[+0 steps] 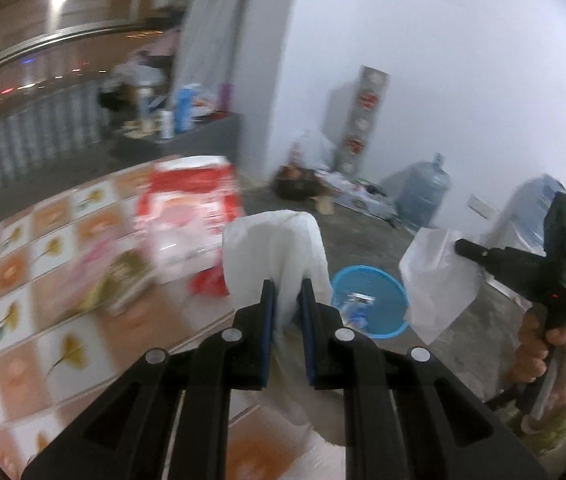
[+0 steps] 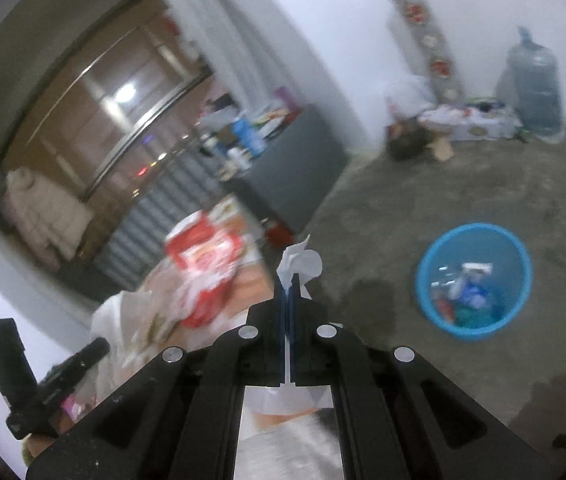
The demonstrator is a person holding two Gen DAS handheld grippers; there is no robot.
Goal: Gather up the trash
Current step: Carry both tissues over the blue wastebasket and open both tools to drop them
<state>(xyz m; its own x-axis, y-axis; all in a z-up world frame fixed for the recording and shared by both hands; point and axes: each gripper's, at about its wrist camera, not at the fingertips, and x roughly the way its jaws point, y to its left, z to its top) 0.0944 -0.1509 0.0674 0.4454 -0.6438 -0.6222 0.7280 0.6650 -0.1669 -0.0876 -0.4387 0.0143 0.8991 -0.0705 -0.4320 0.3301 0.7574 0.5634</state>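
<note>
the left gripper (image 1: 287, 292) had its fingers (image 1: 269, 312) narrowed on a crumpled white tissue (image 1: 279, 248), which bulged above the blue pads and trailed down between them. the right gripper (image 2: 287, 286) had its fingers (image 2: 281, 312) pressed together on a second tissue (image 2: 299, 262), a thin twist of white paper that stuck out past the tips and showed again below the pads. in the left wrist view the right gripper (image 1: 467, 249) appeared at the right edge, carried by a hand (image 1: 543, 354), with that flat white sheet (image 1: 439, 280) hanging from its tip. in the right wrist view the left gripper (image 2: 101, 347) showed at the lower left, too blurred to read its grip there.

both tissues were up in the air, off the desk (image 1: 19, 280) with its tiled flower-pattern cloth. a red and white bag (image 1: 191, 208) lay near the desk's far edge, with other wrappers beside it too blurred to name. beyond the desk's edge, on the grey floor (image 2: 423, 192), stood a blue bin (image 2: 515, 248) with some trash already at its bottom. the right gripper's tissue was well apart from the bin, to its left in that view. a large water jug (image 2: 535, 92) stood by the white wall with clutter beside it.
</note>
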